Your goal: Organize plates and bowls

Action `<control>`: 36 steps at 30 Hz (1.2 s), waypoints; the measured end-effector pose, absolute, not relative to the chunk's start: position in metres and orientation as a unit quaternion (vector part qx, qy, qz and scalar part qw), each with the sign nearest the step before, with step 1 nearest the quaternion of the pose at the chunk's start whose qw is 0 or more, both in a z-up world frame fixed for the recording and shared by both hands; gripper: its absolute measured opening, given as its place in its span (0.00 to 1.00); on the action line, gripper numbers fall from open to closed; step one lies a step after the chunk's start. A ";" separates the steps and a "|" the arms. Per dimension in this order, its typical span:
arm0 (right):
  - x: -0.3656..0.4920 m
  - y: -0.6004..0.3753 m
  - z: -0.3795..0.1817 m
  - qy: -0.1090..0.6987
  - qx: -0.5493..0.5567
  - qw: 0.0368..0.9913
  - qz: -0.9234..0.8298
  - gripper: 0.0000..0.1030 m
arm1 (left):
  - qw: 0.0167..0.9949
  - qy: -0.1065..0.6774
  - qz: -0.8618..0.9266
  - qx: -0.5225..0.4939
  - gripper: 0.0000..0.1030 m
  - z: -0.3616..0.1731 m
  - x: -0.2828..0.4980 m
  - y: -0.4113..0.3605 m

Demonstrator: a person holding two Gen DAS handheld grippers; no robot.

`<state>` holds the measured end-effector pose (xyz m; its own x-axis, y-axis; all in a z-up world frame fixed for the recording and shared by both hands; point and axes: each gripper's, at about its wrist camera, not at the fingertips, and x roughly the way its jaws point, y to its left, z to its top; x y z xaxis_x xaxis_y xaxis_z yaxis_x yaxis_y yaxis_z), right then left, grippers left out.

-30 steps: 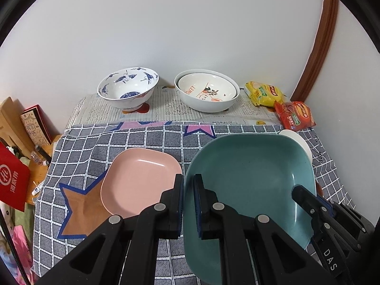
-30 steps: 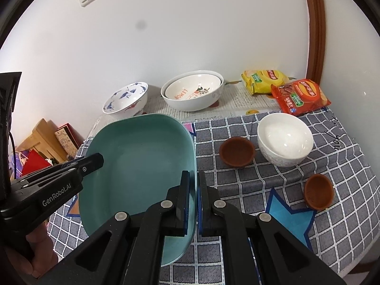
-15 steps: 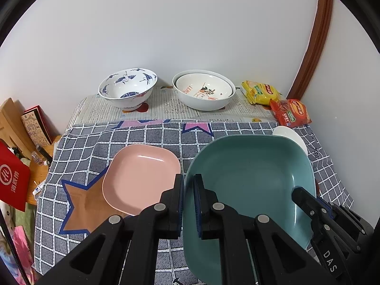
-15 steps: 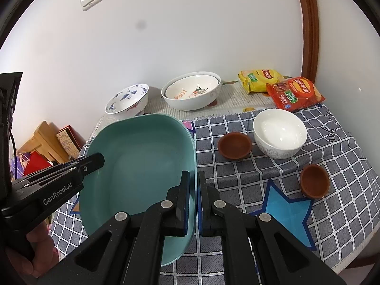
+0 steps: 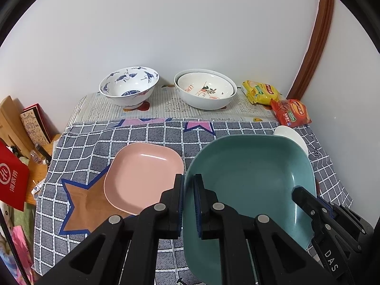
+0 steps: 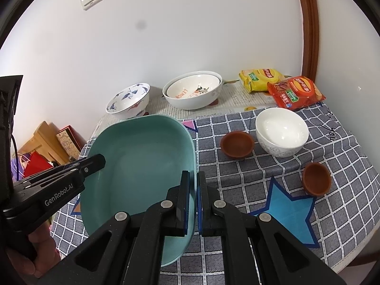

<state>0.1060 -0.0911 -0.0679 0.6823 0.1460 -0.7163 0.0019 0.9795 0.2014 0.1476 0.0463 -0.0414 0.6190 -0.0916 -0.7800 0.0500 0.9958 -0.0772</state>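
A large teal plate [image 5: 251, 178] is held above the table by both grippers. My left gripper [image 5: 188, 182] is shut on its left rim; my right gripper [image 6: 196, 180] is shut on its right rim [image 6: 193, 156]. A pink plate [image 5: 142, 173] lies on the checked cloth left of it. A blue-patterned bowl [image 5: 129, 85] and two nested white bowls [image 5: 205, 90] stand at the back. A white bowl [image 6: 281, 130] and two small brown bowls, one near it [image 6: 237, 143] and one nearer the front [image 6: 317, 178], sit on the right.
A yellow snack bag [image 6: 260, 78] and a red snack bag [image 6: 294, 92] lie at the back right by the wall. Wooden boards and a red box [image 5: 11, 178] stand left of the table. The checked cloth [image 6: 273, 190] hangs over the front edge.
Both grippers and the teal plate have risen and drawn back a little; the table things look smaller and lower in view. The grips are unchanged.
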 end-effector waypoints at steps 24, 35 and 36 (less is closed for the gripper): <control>0.121 -0.061 -0.082 0.413 0.072 0.907 0.048 0.05 | 0.891 0.450 -0.030 -0.048 0.08 -0.061 0.158 0.083; 0.131 -0.043 -0.092 0.424 0.066 0.902 0.053 0.05 | 0.886 0.460 -0.024 -0.064 0.08 -0.073 0.166 0.103; 0.132 -0.041 -0.093 0.424 0.065 0.902 0.054 0.05 | 0.885 0.460 -0.023 -0.064 0.09 -0.074 0.166 0.105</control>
